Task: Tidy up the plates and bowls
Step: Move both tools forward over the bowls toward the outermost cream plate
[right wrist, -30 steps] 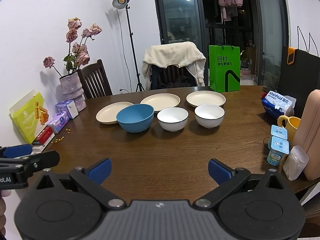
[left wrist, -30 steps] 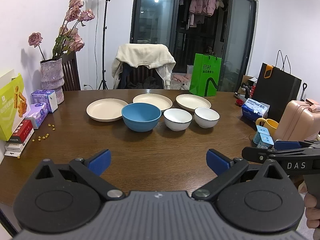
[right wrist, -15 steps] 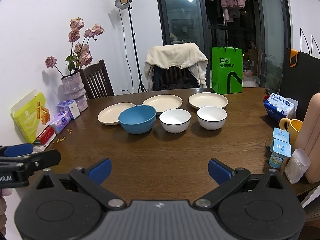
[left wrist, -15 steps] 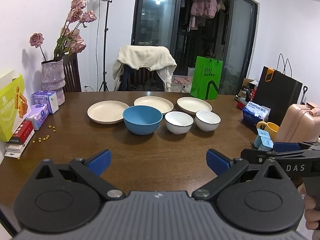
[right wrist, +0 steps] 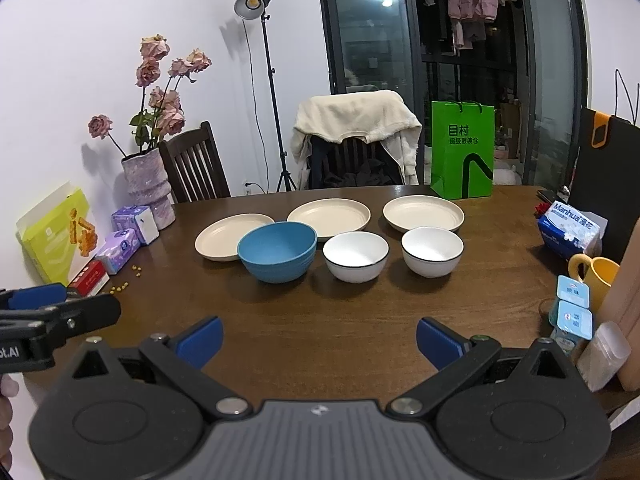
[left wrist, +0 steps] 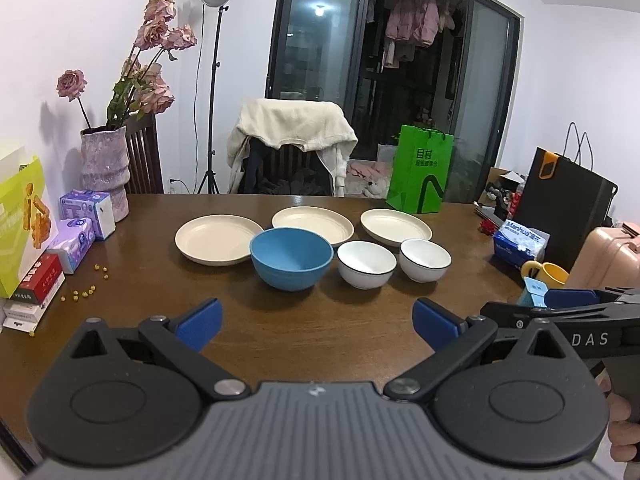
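Three cream plates stand in a row on the brown table: a left plate (left wrist: 218, 239) (right wrist: 228, 236), a middle plate (left wrist: 313, 222) (right wrist: 329, 213) and a right plate (left wrist: 396, 227) (right wrist: 423, 213). In front of them sit a blue bowl (left wrist: 291, 258) (right wrist: 277, 251) and two white bowls with dark rims (left wrist: 366, 264) (left wrist: 425, 260) (right wrist: 355, 256) (right wrist: 432, 251). My left gripper (left wrist: 317, 323) is open and empty, well short of the blue bowl. My right gripper (right wrist: 319, 337) is open and empty too, near the table's front edge.
A vase of roses (left wrist: 105, 168), tissue packs (left wrist: 86, 210) and boxes (left wrist: 24, 220) line the left side, with small yellow bits (left wrist: 84, 292) nearby. A green bag (left wrist: 421, 174), tissue pack (right wrist: 570, 230), yellow mug (right wrist: 598, 276) and yoghurt cups (right wrist: 572, 308) crowd the right. A draped chair (left wrist: 292, 148) stands behind.
Both grippers have drawn back slightly and tilted, so the dishes sit a little farther off. Nothing on the table has moved.
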A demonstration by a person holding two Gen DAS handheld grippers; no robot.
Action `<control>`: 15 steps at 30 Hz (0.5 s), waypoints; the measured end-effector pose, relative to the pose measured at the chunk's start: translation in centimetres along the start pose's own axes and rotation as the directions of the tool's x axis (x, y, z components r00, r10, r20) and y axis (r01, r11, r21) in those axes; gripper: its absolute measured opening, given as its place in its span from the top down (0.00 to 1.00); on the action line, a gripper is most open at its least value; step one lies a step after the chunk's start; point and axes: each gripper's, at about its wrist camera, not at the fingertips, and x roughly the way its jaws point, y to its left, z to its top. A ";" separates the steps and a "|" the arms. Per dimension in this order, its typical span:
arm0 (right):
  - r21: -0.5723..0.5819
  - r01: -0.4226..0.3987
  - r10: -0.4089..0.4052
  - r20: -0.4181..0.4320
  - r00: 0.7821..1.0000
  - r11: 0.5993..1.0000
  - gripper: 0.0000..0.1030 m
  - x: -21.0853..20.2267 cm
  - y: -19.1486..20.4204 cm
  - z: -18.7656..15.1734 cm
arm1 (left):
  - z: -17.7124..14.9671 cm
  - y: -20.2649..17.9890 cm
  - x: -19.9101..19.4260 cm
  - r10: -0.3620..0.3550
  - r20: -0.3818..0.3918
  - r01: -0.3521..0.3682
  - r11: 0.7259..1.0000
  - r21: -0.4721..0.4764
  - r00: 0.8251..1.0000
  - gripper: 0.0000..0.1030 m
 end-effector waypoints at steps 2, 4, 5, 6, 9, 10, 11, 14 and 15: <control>0.000 -0.002 0.002 -0.001 1.000 1.000 0.00 0.5 0.1 0.4 | 0.3 0.2 0.5 0.001 0.000 -0.001 1.000 0.001 1.000 0.00; 0.001 -0.002 0.002 -0.004 1.000 1.000 0.00 1.1 0.1 0.7 | 0.6 0.3 1.0 0.000 -0.001 0.000 1.000 0.002 1.000 0.00; 0.002 -0.002 0.002 -0.007 1.000 1.000 0.00 1.4 0.2 0.9 | 0.8 0.5 1.3 -0.002 -0.002 0.002 1.000 0.001 1.000 0.00; 0.003 -0.001 0.001 -0.010 1.000 1.000 0.00 1.7 0.2 1.1 | 0.9 0.6 1.6 -0.002 -0.002 0.002 1.000 0.002 1.000 0.00; 0.005 0.000 0.000 -0.016 1.000 1.000 0.00 2.5 0.2 1.5 | 1.4 0.8 2.5 0.000 -0.005 0.000 1.000 0.004 1.000 0.00; 0.006 0.000 0.000 -0.018 1.000 1.000 0.00 2.8 0.1 1.6 | 1.6 0.9 2.8 0.001 -0.007 -0.001 1.000 0.003 1.000 0.00; 0.007 0.000 0.000 -0.021 1.000 1.000 0.00 3.1 0.1 1.9 | 1.8 1.0 3.1 0.004 -0.009 -0.004 1.000 0.003 1.000 0.00; 0.012 -0.001 0.002 -0.029 1.000 1.000 0.00 4.0 0.1 2.6 | 2.4 1.4 4.0 0.006 -0.013 -0.006 1.000 0.001 1.000 0.00; 0.011 0.000 0.000 -0.031 1.000 1.000 0.00 4.3 0.1 2.8 | 2.6 1.6 4.4 0.008 -0.015 -0.008 1.000 0.000 1.000 0.00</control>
